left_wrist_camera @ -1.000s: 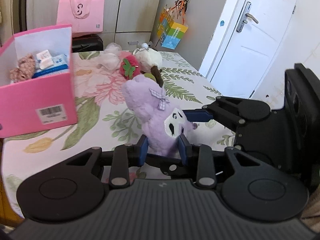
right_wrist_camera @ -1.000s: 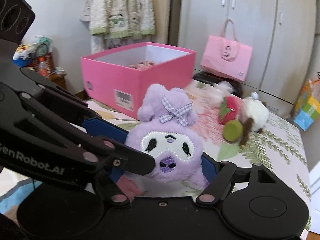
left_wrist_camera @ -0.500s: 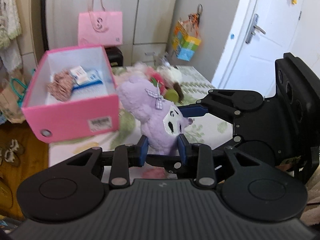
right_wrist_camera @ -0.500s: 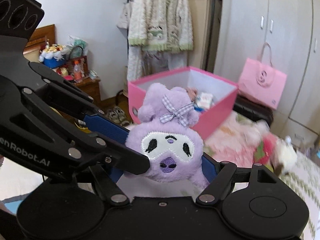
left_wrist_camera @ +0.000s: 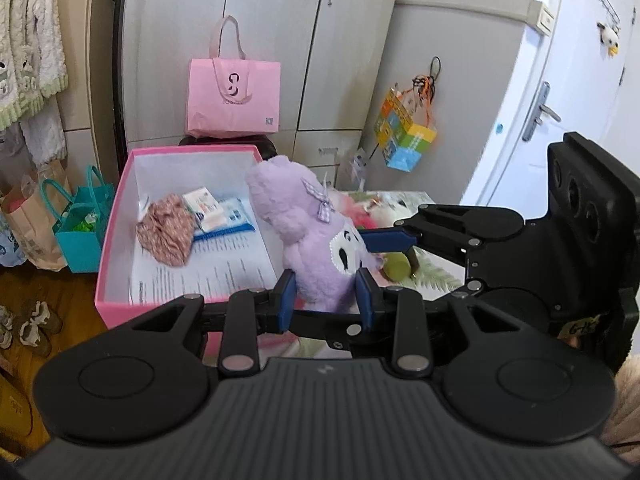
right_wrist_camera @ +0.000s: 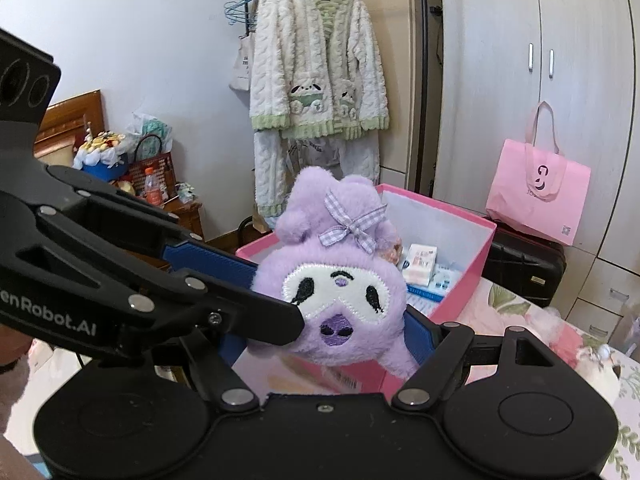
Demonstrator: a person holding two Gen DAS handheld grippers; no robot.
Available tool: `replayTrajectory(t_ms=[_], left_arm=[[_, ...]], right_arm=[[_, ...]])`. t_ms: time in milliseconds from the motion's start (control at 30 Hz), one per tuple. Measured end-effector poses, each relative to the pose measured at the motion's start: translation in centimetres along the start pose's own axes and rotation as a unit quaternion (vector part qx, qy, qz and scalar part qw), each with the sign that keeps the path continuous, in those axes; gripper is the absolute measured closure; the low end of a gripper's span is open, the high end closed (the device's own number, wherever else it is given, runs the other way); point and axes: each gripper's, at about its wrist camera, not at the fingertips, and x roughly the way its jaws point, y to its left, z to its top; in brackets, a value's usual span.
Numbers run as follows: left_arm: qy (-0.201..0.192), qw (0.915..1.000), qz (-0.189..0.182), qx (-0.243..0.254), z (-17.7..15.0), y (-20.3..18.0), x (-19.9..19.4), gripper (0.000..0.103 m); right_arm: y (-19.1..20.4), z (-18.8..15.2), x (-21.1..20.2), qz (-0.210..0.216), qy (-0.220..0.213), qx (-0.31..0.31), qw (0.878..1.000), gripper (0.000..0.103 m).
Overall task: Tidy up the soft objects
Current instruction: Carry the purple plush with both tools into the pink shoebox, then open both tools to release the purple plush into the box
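Both grippers are shut on one purple plush toy [left_wrist_camera: 308,232] with a checked bow and a white face, held in the air. My left gripper [left_wrist_camera: 325,296] clamps its lower body. My right gripper [right_wrist_camera: 332,332] clamps its head [right_wrist_camera: 340,280]; its blue fingers [left_wrist_camera: 384,240] reach in from the right in the left wrist view. The toy hangs at the near right corner of the open pink box [left_wrist_camera: 120,216], which holds a brown floral cloth [left_wrist_camera: 166,232] and tissue packs [left_wrist_camera: 204,208]. The box also shows behind the toy in the right wrist view [right_wrist_camera: 476,248].
More plush toys [left_wrist_camera: 380,208] lie on the floral bedspread [left_wrist_camera: 428,276] right of the box. A pink tote bag [left_wrist_camera: 234,96] sits on a black case by the wardrobe. Teal and paper bags [left_wrist_camera: 76,232] stand on the floor at left. A white door [left_wrist_camera: 560,80] is at right.
Both grippers have carried the purple plush up and left, from over the bedspread to the pink box's near corner. The box interior now shows from above.
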Motion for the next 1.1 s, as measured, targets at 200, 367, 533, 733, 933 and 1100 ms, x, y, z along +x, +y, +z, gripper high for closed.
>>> replayTrajectory(t_ms=[200,367,533,733,933,1100], left_arm=[[0.0,0.9998,-0.005,-0.018,2.3,3.1,2.6,0.073],[0.008,0.9986,-0.004,-0.051,3.7,6.6,5.8,0.073],[0.018,0.9963,0.006,-0.083,4.4,9.4,8.6,0.073],[0.038,0.9931,0.011,-0.11,4.0,11.7,11.7,0.073],[0.054,0.9902,0.009,-0.128,3.3,13.2,13.5,0.073],[0.064,0.9884,0.006,-0.137,3.2,13.6,14.4,0.073]], right_arm=[[-1.9,2.3,3.2,-0.005,0.012,0.006,1.0,0.021],[-3.6,3.7,7.1,-0.009,0.031,0.016,0.999,0.021],[-5.1,4.8,11.1,-0.008,0.057,0.025,0.998,0.021],[-5.8,4.8,15.0,-0.022,0.091,0.017,0.996,0.022],[-5.3,4.6,17.4,-0.041,0.118,-0.017,0.992,0.022],[-4.8,4.6,18.3,-0.058,0.135,-0.051,0.988,0.022]])
